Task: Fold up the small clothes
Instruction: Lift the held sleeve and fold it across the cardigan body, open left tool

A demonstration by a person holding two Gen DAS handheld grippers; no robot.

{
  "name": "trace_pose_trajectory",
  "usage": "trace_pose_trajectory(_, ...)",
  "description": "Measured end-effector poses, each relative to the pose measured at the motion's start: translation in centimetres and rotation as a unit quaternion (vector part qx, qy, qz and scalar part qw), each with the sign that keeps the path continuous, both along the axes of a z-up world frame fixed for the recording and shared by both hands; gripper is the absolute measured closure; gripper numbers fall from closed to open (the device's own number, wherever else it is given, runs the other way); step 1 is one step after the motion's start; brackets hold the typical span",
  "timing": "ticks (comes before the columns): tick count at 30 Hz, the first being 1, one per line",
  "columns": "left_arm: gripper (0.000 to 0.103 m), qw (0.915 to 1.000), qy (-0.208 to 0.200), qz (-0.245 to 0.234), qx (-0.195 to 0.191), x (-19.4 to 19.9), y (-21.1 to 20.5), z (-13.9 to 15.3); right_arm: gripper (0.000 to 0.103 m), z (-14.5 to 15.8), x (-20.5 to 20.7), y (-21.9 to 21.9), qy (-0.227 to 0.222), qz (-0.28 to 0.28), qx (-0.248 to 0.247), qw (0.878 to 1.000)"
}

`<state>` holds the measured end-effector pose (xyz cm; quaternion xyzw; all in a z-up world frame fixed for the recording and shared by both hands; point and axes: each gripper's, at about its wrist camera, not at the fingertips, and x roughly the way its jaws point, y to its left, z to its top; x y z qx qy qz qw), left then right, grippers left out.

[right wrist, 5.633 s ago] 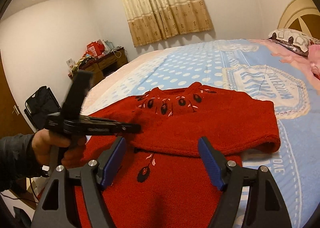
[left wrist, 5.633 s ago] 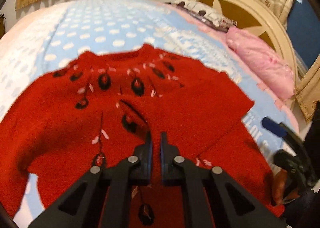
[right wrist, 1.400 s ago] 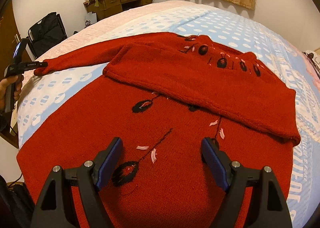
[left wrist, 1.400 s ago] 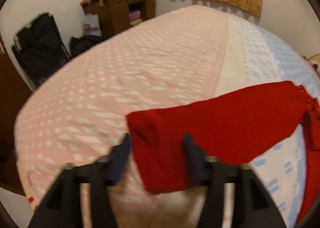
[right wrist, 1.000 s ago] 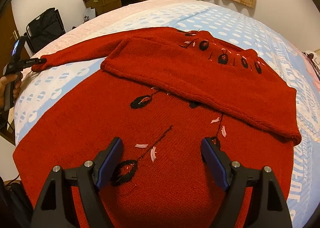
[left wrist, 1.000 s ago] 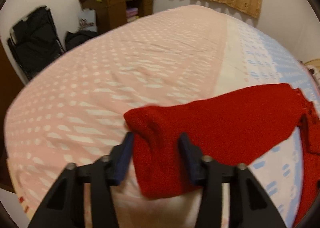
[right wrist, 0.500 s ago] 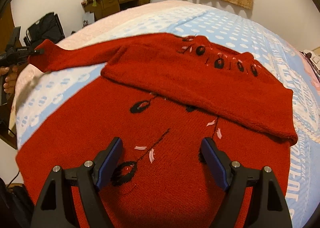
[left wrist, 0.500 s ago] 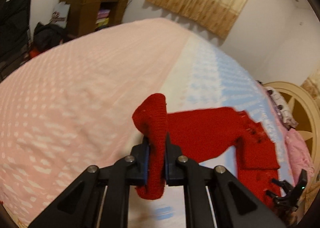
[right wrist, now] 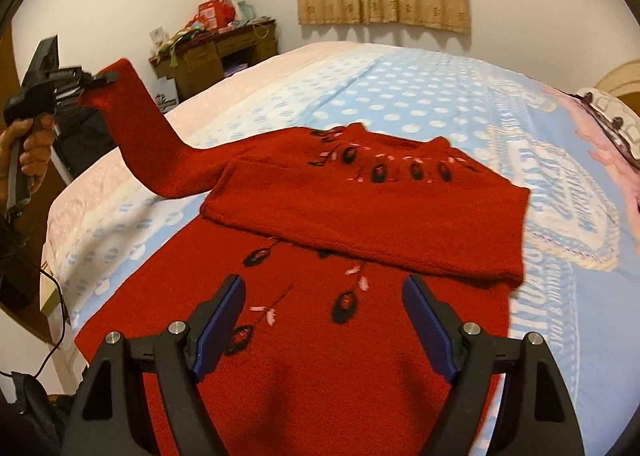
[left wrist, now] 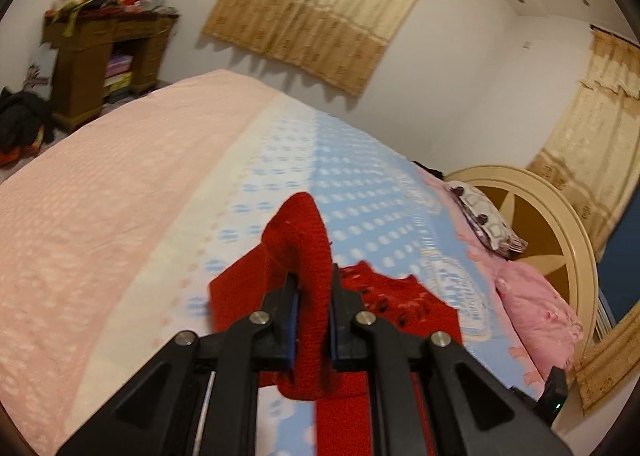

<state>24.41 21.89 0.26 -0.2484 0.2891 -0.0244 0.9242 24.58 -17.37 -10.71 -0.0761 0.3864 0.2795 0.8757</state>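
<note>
A red knit sweater (right wrist: 320, 336) with dark embroidered flowers lies front up on the bed (right wrist: 420, 96). One sleeve (right wrist: 380, 224) is folded across the chest. My left gripper (left wrist: 312, 284) is shut on the cuff of the other sleeve (left wrist: 308, 256) and holds it up above the bed; it also shows in the right wrist view (right wrist: 100, 80) at far left, with the sleeve (right wrist: 144, 136) hanging down to the shoulder. My right gripper (right wrist: 324, 292) is open and empty, hovering over the sweater's lower body.
The bed has a pink and blue dotted cover (left wrist: 100, 216). Pillows (left wrist: 536, 308) and a cream headboard (left wrist: 560, 216) are at the far right. A wooden desk with clutter (right wrist: 216, 52) stands by the wall, dark bags (left wrist: 20, 124) on the floor.
My left gripper closed on the sleeve cuff and lifted it off the bed, swinging toward the sweater body. My right gripper stayed open over the lower body.
</note>
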Motion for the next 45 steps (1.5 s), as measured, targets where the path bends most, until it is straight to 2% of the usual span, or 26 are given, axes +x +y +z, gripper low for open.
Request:
trace_pose_trajectory(7, 0.091, 0.9987, -0.031, -0.041, 0.007, 2.4, -4.6, 2.8, 0.022, -1.2, -0.4, -2.7, 0.012, -0.021, 0.009, 1.000)
trace_pose_trajectory(18, 0.091, 0.9963, -0.032, -0.079, 0.011, 5.0, -10.8, 4.0, 0.022, -2.8, -1.0, -5.1, 0.025, -0.041, 0.026, 0.999)
trace_pose_trajectory(24, 0.091, 0.9912, -0.058, -0.115, 0.031, 6.0, -15.2, 6.3, 0.022, -3.8, -1.6, -5.1, 0.023, -0.040, 0.028, 0.999)
trace_pose_trajectory(27, 0.091, 0.9887, -0.061, -0.132, 0.035, 6.7, -17.4, 6.5, 0.022, -4.2, -1.7, -5.2, 0.028, -0.036, 0.036, 0.998)
trace_pose_trajectory(36, 0.091, 0.9816, -0.012, -0.187, 0.034, 9.8, -23.9, 2.5, 0.022, -4.7, -1.7, -5.7, 0.037, -0.041, 0.058, 0.997)
trace_pose_trajectory(45, 0.091, 0.9647, 0.037, -0.243, 0.095, 11.4, -31.9, -3.6, 0.022, -5.3, -1.8, -5.1, 0.036, -0.030, 0.043, 0.998)
